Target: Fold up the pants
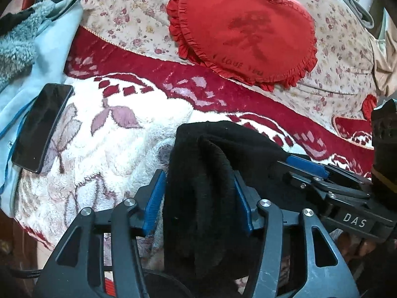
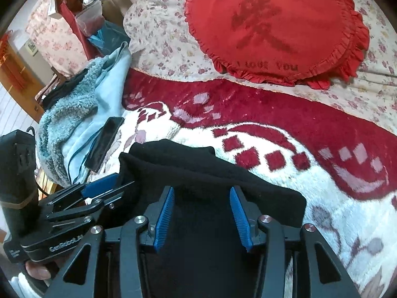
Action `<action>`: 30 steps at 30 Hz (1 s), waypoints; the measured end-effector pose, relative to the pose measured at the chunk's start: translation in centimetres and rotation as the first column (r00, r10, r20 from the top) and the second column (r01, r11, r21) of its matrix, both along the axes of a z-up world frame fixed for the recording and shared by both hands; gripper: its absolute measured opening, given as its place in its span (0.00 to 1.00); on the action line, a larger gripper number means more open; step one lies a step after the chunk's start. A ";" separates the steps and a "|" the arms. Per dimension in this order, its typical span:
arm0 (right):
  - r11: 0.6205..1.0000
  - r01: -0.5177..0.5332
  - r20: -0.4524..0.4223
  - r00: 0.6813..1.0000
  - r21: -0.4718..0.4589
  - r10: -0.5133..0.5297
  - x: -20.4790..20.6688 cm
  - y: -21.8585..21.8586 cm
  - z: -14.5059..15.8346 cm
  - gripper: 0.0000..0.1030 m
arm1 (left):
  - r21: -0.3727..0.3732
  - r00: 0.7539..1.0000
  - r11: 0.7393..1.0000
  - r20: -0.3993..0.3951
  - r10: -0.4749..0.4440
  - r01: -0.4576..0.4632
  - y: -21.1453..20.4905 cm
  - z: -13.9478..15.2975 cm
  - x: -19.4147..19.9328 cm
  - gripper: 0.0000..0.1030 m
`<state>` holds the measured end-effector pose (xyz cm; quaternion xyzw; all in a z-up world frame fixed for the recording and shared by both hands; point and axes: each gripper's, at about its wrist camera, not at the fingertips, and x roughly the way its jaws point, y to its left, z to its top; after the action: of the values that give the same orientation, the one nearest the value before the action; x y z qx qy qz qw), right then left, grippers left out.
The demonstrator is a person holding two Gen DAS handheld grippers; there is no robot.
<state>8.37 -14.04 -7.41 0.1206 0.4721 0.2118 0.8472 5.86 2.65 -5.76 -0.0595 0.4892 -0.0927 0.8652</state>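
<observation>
Left wrist view: the left tool points down at a bundle of black fleece pants lying on a white plush blanket with red borders and mauve leaf patterns spread over the bed. Its 2 blue ribbed pads stand apart with a thick fold of the pants between them; the cloth fills the gap and brushes both pads, yet the jaws look released, not clenched. To the right, the right tool reaches in from the side, its blue tip at the edge of the same dark bundle. A black smartphone lies on a pale blue fleece-lined garment at the left. A red heart-shaped frilled cushion rests on a floral quilt beyond.

Right wrist view: the right tool hangs over the folded pants, pads spread wide and clear of the cloth surface beneath, so it is released. The left tool sits at the bundle's left corner, held by a hand whose fingertips show below. The smartphone lies just beside the pants.
</observation>
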 end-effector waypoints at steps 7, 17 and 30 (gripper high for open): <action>1.000 0.004 0.012 1.000 -0.018 -0.003 -1.1 -0.1 1.0 0.46 | 0.011 1.000 1.000 0.005 -0.005 0.005 -0.2 0.5 -0.6 0.51; 0.997 -0.014 0.023 1.000 -0.070 0.016 -7.3 -1.7 1.8 0.46 | 0.001 1.000 1.000 0.006 -0.007 0.007 0.5 1.5 -2.5 0.51; 0.983 0.164 -0.079 0.984 0.076 -0.158 -5.4 -7.8 -2.0 0.59 | -0.223 0.993 0.973 -0.118 0.027 -0.053 3.4 -1.6 -1.0 0.76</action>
<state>2.99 -21.83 -9.37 0.2009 0.4822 0.1573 0.8381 4.81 6.02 -7.36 -0.1724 0.5230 -0.1265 0.8251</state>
